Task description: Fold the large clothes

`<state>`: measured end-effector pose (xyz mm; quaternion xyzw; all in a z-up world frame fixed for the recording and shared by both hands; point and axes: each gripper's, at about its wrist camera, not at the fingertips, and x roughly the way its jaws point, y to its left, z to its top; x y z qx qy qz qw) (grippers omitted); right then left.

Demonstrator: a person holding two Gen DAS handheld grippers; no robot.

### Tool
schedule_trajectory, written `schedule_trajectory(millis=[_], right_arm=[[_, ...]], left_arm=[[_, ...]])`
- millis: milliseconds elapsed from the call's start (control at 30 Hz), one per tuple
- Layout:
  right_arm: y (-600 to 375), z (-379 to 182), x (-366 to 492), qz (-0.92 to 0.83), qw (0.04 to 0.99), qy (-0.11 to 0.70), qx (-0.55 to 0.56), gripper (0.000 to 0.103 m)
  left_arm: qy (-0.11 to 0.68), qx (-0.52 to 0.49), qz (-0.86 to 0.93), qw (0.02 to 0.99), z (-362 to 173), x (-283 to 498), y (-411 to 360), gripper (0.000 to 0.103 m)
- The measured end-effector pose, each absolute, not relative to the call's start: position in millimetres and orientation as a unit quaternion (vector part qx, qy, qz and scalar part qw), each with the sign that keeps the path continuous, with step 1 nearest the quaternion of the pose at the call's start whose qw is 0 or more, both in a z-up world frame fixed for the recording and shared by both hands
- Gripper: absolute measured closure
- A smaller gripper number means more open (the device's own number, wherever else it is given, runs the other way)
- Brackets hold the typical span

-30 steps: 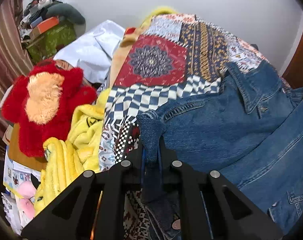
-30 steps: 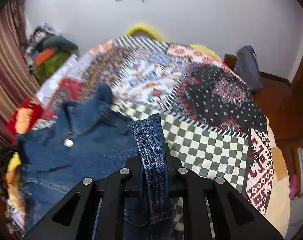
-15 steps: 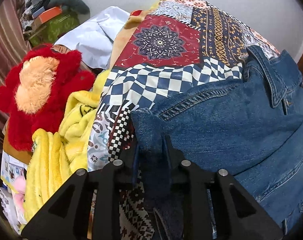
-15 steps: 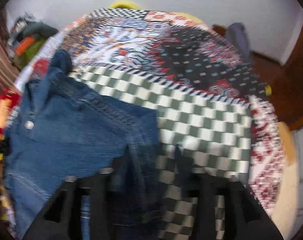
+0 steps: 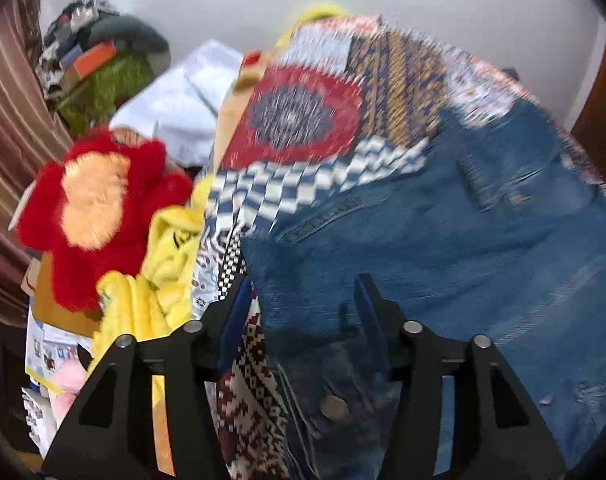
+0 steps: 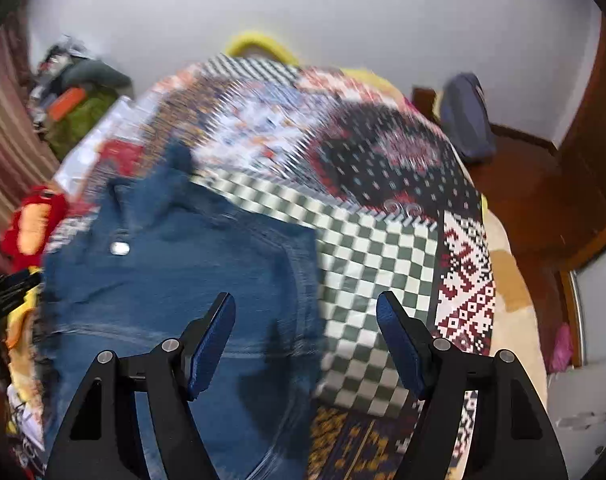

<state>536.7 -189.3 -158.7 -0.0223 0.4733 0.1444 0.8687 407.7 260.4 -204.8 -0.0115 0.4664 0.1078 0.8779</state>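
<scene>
Between my left gripper [image 5: 301,304]'s fingers, spread wide, sits the near corner of the denim jacket [image 5: 443,240], gripped by neither pad; the right gripper [image 6: 306,332] is just as wide, empty, hovering over the jacket's right edge where denim meets the green-checked patch of the quilt [image 6: 375,264]. The jacket lies spread on the bed, collar toward the far wall, its metal button [image 6: 119,248] up. Both views are smeared by motion, so I can't be sure the fabric is flat. As I judge it, the step in hand is letting go cleanly: I want both sets of fingers lifting straight up, pads clear of the cloth, so nothing drags askew. Then I'd check the side edges run parallel before picking new grasp points. The red plush toy [image 5: 103,216] and yellow blanket [image 5: 159,280] crowd the left edge; I'd keep that side's fold inboard.
</scene>
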Motion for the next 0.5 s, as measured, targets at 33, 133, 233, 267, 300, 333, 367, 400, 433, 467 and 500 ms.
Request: schedule_trajectory(millis=[33, 133, 233, 267, 300, 333, 367, 400, 433, 467, 500], right_arm=[[-188.1, -148.9, 527.9, 0.15, 0.872, 0.465, -0.022, 0.032], [-181.9, -117.5, 497.0, 0.173, 0.88, 0.441, -0.026, 0.032], [-176.9, -87.9, 460.1, 0.19, 0.89, 0.412, -0.038, 0.032], [-175.8, -81.5, 449.0, 0.195, 0.892, 0.405, -0.041, 0.032], [-174.3, -72.7, 433.1, 0.203, 0.895, 0.396, -0.046, 0.032], [-173.4, -68.0, 421.1, 0.207, 0.896, 0.389, -0.049, 0.032], [-172.9, -63.3, 408.4, 0.211, 0.898, 0.383, -0.052, 0.032], [-171.9, -59.8, 394.8, 0.215, 0.899, 0.378, -0.057, 0.032], [-171.3, -57.6, 384.5, 0.216, 0.9, 0.375, -0.061, 0.032], [-171.0, -56.3, 374.1, 0.216, 0.901, 0.372, -0.066, 0.032], [-170.6, -55.7, 359.8, 0.215, 0.902, 0.368, -0.071, 0.032]], left_arm=[[0.457, -0.01, 0.103, 0.884, -193.2, 400.8, 254.0, 0.043], [0.431, 0.003, 0.091, 0.898, -163.1, 380.3, 235.4, 0.037], [0.404, 0.012, 0.072, 0.912, -131.0, 350.9, 216.9, 0.032], [0.394, 0.012, 0.065, 0.917, -121.4, 340.5, 211.6, 0.03], [0.386, 0.013, 0.061, 0.92, -114.0, 330.9, 207.2, 0.027], [0.38, 0.015, 0.059, 0.923, -108.0, 322.5, 203.2, 0.026], [0.37, 0.017, 0.058, 0.927, -101.4, 310.5, 198.0, 0.025], [0.363, 0.017, 0.056, 0.93, -96.4, 299.4, 193.6, 0.024], [0.356, 0.017, 0.054, 0.933, -92.0, 286.5, 189.2, 0.024], [0.352, 0.017, 0.051, 0.934, -90.0, 277.7, 186.4, 0.023], [0.349, 0.018, 0.049, 0.936, -88.4, 267.8, 183.2, 0.021]])
